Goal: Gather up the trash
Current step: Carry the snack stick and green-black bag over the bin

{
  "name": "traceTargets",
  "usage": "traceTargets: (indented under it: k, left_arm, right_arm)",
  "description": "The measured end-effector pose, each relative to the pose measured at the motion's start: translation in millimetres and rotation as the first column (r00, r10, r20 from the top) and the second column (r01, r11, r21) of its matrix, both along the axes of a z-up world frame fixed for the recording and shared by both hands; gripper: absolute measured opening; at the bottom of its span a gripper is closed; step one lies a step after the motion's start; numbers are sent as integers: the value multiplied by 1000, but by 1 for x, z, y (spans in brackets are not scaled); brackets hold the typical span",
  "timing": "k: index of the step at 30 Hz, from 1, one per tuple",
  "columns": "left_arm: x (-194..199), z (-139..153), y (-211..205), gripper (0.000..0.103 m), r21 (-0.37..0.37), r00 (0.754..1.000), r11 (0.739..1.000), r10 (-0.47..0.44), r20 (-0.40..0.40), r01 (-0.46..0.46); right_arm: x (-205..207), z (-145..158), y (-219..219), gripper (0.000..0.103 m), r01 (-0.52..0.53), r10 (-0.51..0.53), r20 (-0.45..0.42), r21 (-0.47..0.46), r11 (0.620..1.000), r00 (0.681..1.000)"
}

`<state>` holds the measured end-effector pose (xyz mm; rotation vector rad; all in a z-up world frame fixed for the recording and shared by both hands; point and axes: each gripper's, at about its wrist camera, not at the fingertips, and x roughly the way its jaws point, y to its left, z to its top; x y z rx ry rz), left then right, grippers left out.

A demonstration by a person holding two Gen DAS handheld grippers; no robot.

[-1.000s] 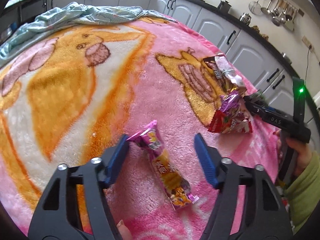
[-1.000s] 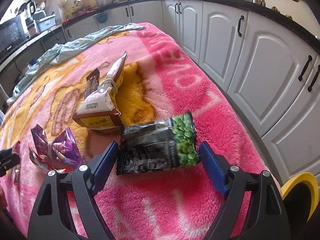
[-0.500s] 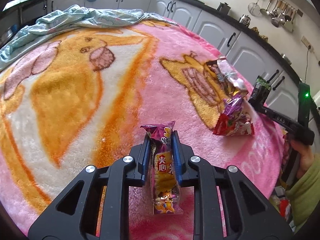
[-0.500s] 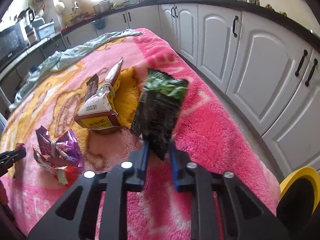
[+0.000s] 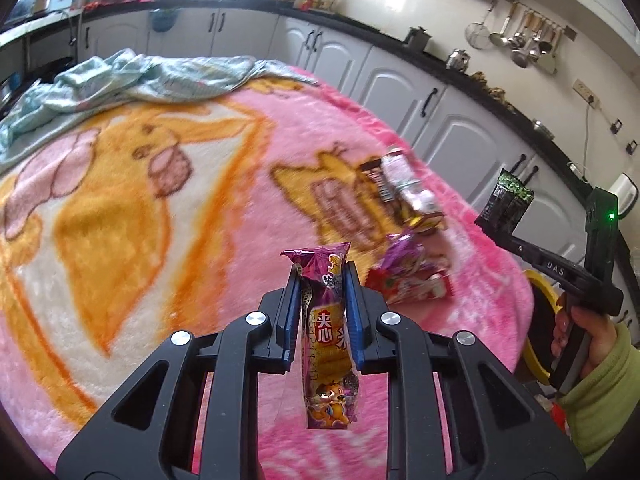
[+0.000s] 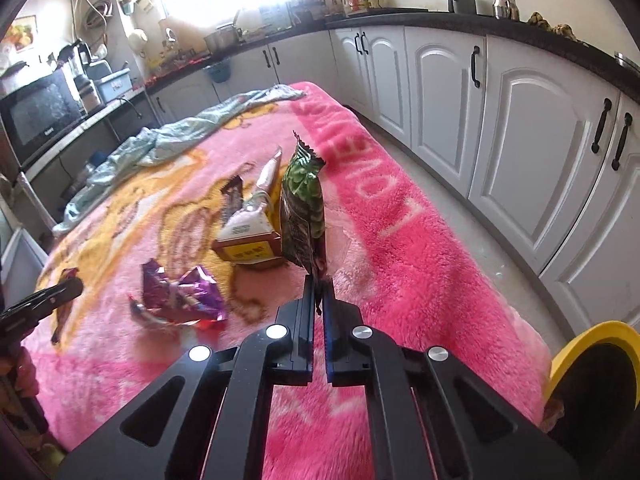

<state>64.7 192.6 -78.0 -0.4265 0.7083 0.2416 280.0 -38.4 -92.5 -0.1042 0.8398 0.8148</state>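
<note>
Two wrappers are up off the pink blanket (image 5: 224, 184) at once. Seen from the left wrist camera, the left hand-held gripper (image 5: 322, 278) pinches a purple and yellow snack wrapper (image 5: 326, 332) between its blue pads; the wrapper stands upright in the grip, its crimped top poking above the fingertips and its lower end hanging free below them. From the right wrist camera, the right hand-held gripper (image 6: 317, 286) is pressed together on the bottom edge of a green and black snack packet (image 6: 303, 208), which rises tall and thin above the jaws — edge-on to the camera. The left view shows that same packet (image 5: 506, 204) held in the air at the far right, beyond the blanket's edge, with a hand (image 5: 580, 332) in a green sleeve (image 5: 600, 396) gripping the tool's handle.

Three pieces of litter lie on the blanket, which covers the bench. A crumpled purple foil wrapper (image 6: 180, 296) with some red in it sits near the front, left of the right gripper. Behind it stands a brown and white carton (image 6: 250, 236) with a yellow label, and a dark chocolate bar wrapper (image 6: 234, 196) leans against it. A pale blue cloth (image 6: 172, 144) is bunched along the far end of the blanket. At the lower right, beside the bench, the yellow rim of a bin (image 6: 592, 340) shows. White kitchen cabinets (image 6: 520, 128) run along the wall.
</note>
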Motion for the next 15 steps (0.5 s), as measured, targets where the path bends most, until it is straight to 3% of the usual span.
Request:
traceTargets:
  k: [15]
  left_arm:
    - [45,39,-78,15,65,979,982,-183,85,178]
  right_arm:
    - [-34,44,-90,4,75,-77,66,28,997,995]
